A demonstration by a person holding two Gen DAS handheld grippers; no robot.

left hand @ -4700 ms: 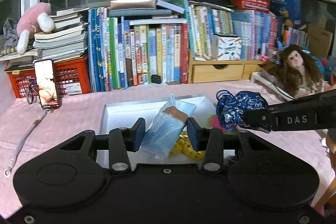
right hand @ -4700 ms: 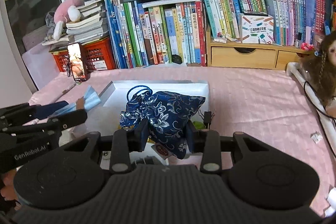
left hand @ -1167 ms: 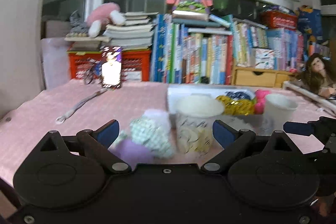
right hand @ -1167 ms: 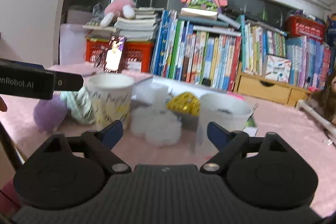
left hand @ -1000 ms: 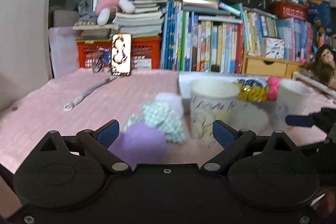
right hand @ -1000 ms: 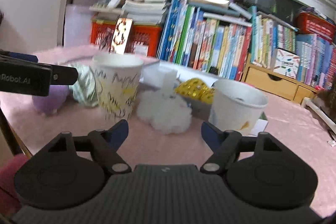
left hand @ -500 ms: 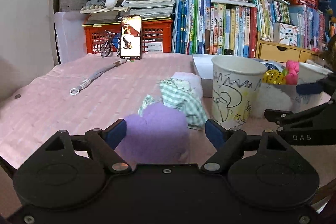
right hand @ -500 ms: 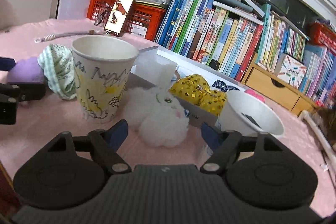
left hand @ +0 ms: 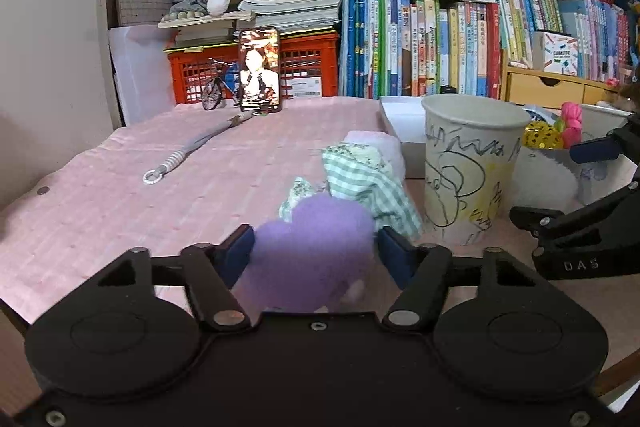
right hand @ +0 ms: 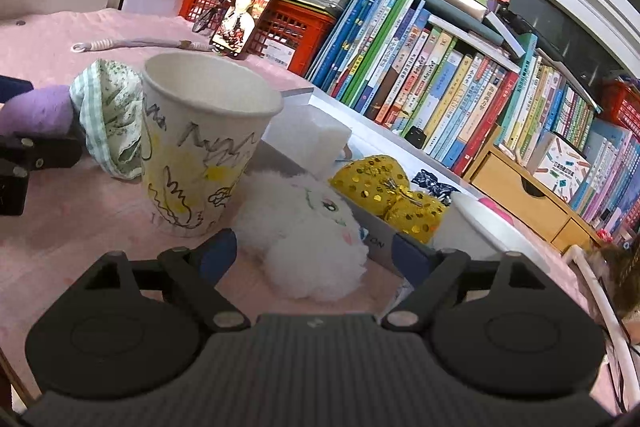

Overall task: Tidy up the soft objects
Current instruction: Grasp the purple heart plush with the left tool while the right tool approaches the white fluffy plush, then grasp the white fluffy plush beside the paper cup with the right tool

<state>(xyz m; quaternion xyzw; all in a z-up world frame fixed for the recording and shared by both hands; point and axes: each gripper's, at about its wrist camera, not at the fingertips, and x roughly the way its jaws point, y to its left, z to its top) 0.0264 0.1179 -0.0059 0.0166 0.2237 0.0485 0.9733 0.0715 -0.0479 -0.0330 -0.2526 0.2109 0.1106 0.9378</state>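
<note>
A purple plush [left hand: 312, 227] lies on the pink tablecloth between the closing jaws of my left gripper [left hand: 316, 251], whose blue pads meet its two sides. Behind it sits a green checked cloth [left hand: 364, 179], and a scribbled paper cup [left hand: 468, 163] stands to the right. In the right wrist view a white plush rabbit [right hand: 308, 239] lies just ahead between the jaws of my right gripper [right hand: 314, 253], which are opening and do not touch it. The cup [right hand: 200, 147] stands at its left. The purple plush [right hand: 36, 111] shows at the far left.
A white box [right hand: 376, 239] behind the rabbit holds yellow sequin pouches [right hand: 384, 183]. A second white cup [right hand: 472, 227] stands at the right. A phone [left hand: 259, 69], a lanyard [left hand: 200, 147], a red crate [left hand: 304, 67] and rows of books [left hand: 420, 47] line the back.
Both grippers left the box, where they held a blue packet and a blue pouch, and sank to the table front. The left jaws narrowed onto the purple plush. The right gripper rolled and neared the rabbit.
</note>
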